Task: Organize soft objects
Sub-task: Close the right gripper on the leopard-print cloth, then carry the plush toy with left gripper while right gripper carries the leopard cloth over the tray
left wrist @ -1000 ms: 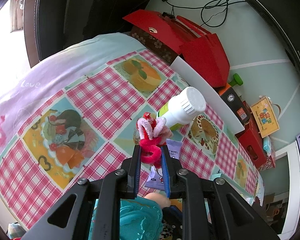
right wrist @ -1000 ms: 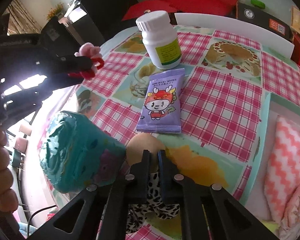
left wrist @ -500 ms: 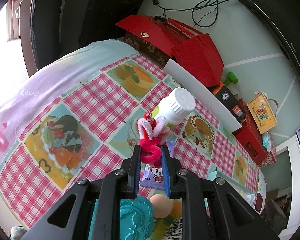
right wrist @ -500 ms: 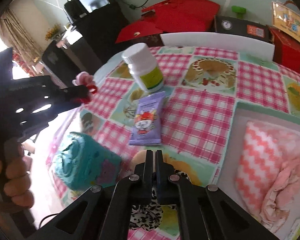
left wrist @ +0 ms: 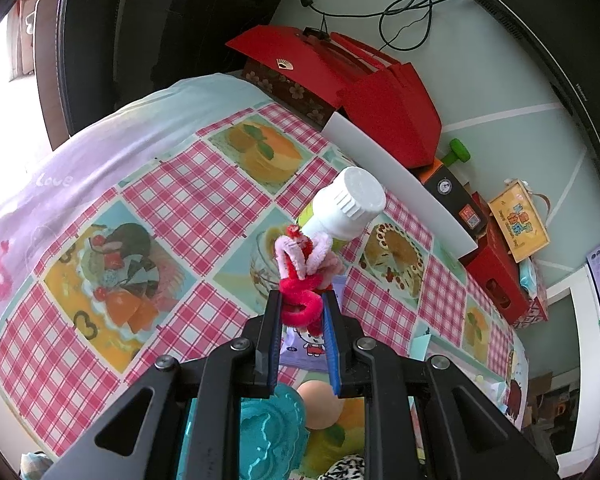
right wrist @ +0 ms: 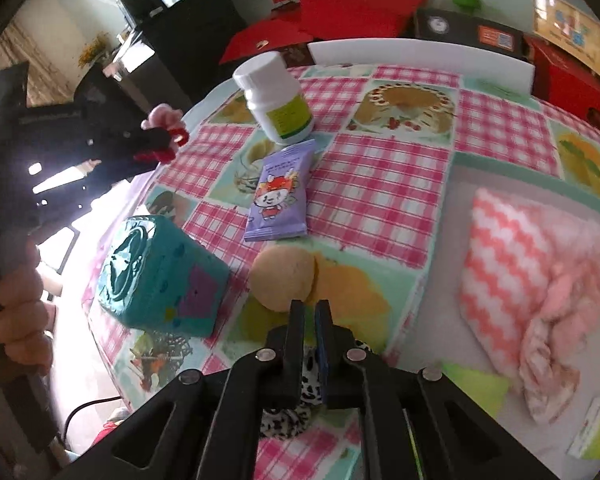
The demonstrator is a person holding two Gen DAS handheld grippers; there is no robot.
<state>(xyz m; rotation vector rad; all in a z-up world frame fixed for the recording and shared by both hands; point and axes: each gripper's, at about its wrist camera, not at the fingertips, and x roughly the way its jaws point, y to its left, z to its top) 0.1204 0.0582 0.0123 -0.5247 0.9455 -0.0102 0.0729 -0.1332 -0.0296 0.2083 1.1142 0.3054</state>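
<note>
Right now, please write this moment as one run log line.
left gripper: shut on pipe-cleaner flower, held above table | right gripper: shut on leopard-print cloth | tray: holds pink towel

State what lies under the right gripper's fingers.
A spotted black-and-white cloth lies beneath the right gripper, on the checked tablecloth. The gripper's body covers most of it.

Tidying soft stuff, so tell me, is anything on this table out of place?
Yes: a hard white pill bottle stands upright on the checked tablecloth, touching the purple wipes packet. Nothing looks spilled or damaged.
</note>
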